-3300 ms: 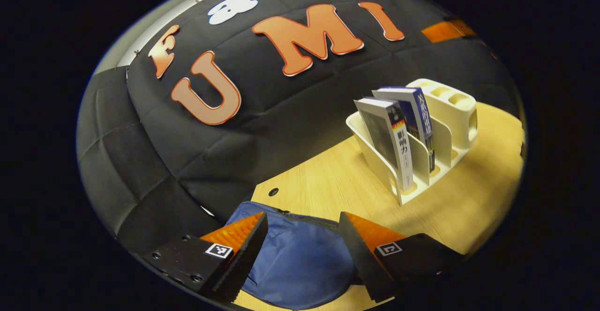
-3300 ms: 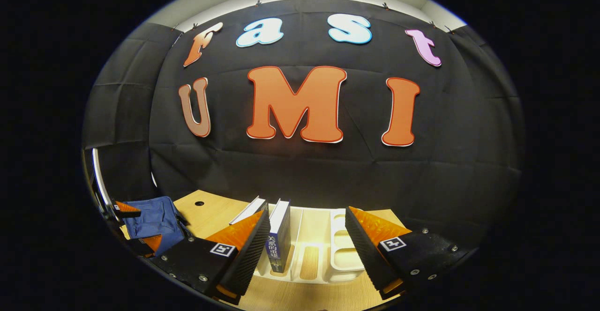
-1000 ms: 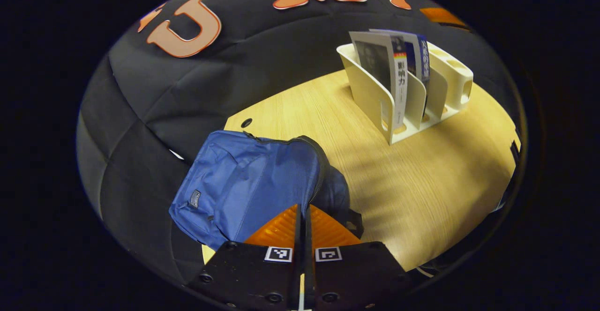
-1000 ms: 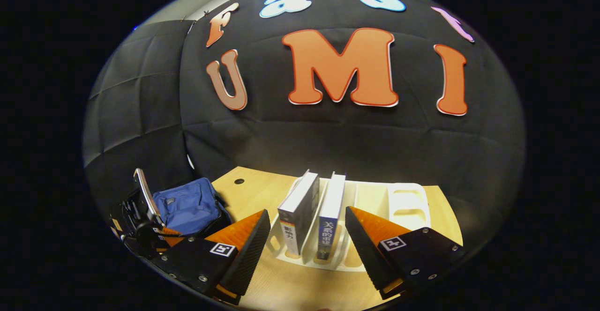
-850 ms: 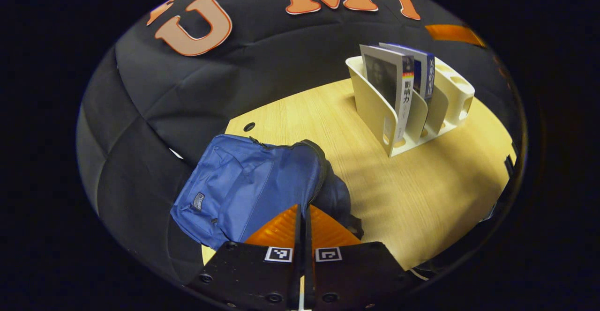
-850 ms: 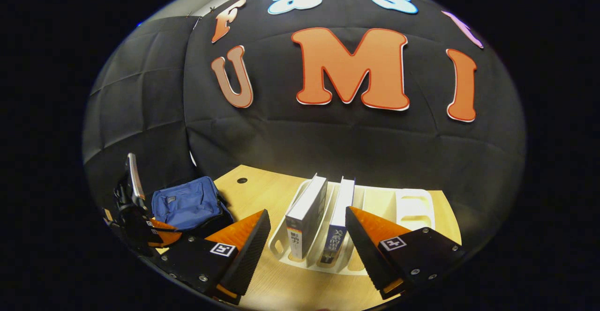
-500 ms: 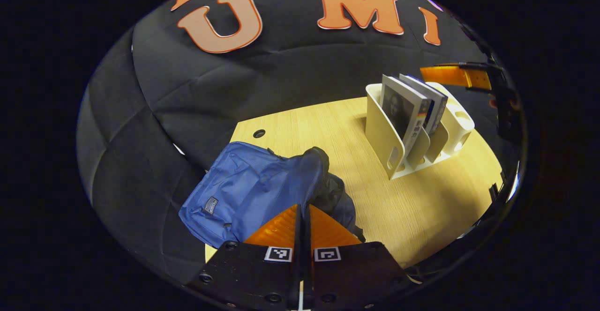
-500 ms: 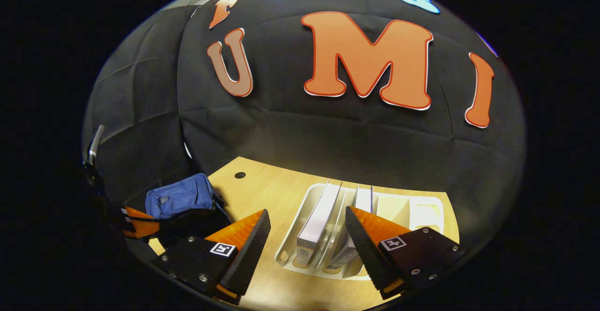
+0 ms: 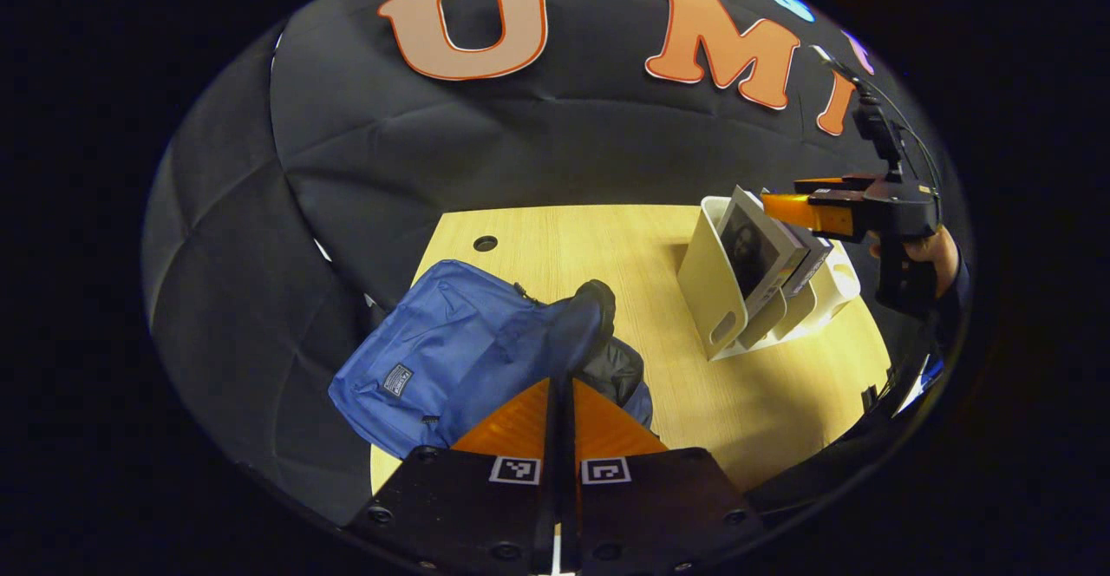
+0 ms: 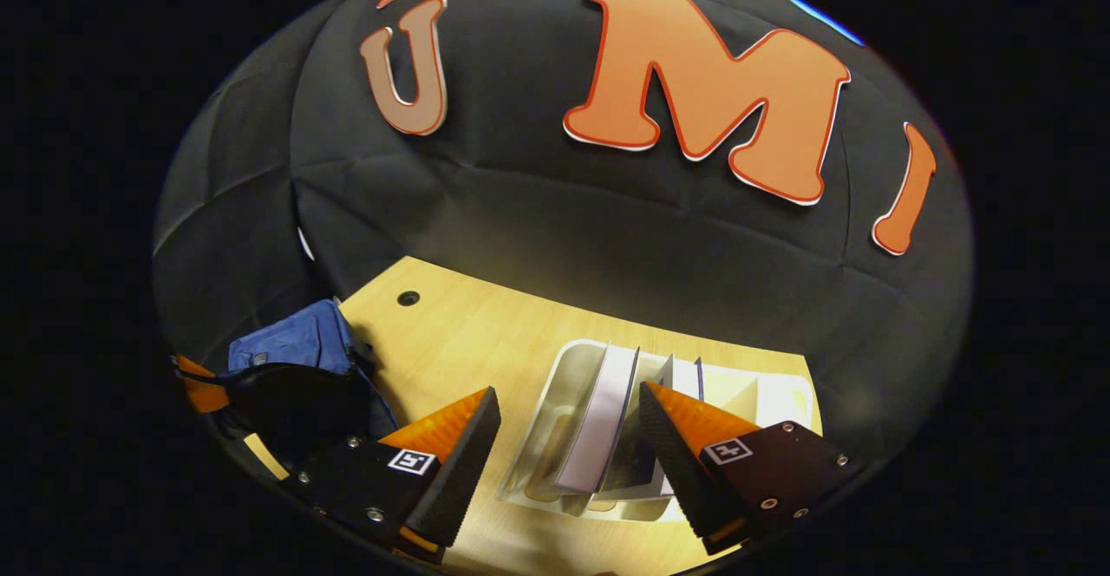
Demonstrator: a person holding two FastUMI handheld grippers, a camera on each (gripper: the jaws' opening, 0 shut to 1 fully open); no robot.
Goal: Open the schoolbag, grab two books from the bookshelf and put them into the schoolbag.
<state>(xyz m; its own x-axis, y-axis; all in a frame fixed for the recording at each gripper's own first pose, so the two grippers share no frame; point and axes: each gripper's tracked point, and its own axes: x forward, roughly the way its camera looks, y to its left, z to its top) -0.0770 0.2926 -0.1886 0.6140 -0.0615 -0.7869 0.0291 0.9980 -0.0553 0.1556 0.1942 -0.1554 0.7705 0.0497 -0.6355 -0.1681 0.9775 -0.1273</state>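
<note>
Our left gripper [image 9: 562, 394] fingers pressed together at bag [image 9: 451, 350] edge; our right gripper [image 10: 568, 437] fingers wide above books [image 10: 598, 420], rack [image 9: 715, 277] at 2 o'clock.

A light wooden table [image 9: 598, 238] is carrying everything here. A blue schoolbag [image 9: 451, 350] is lying on its left part, slumping near a round cable hole [image 9: 486, 243] (a dark one, close to the back edge). Well apart from it, toward the right, a cream bookshelf [image 9: 715, 290] is standing on the tabletop, holding two upright books [image 9: 763, 251] in its slots.
</note>
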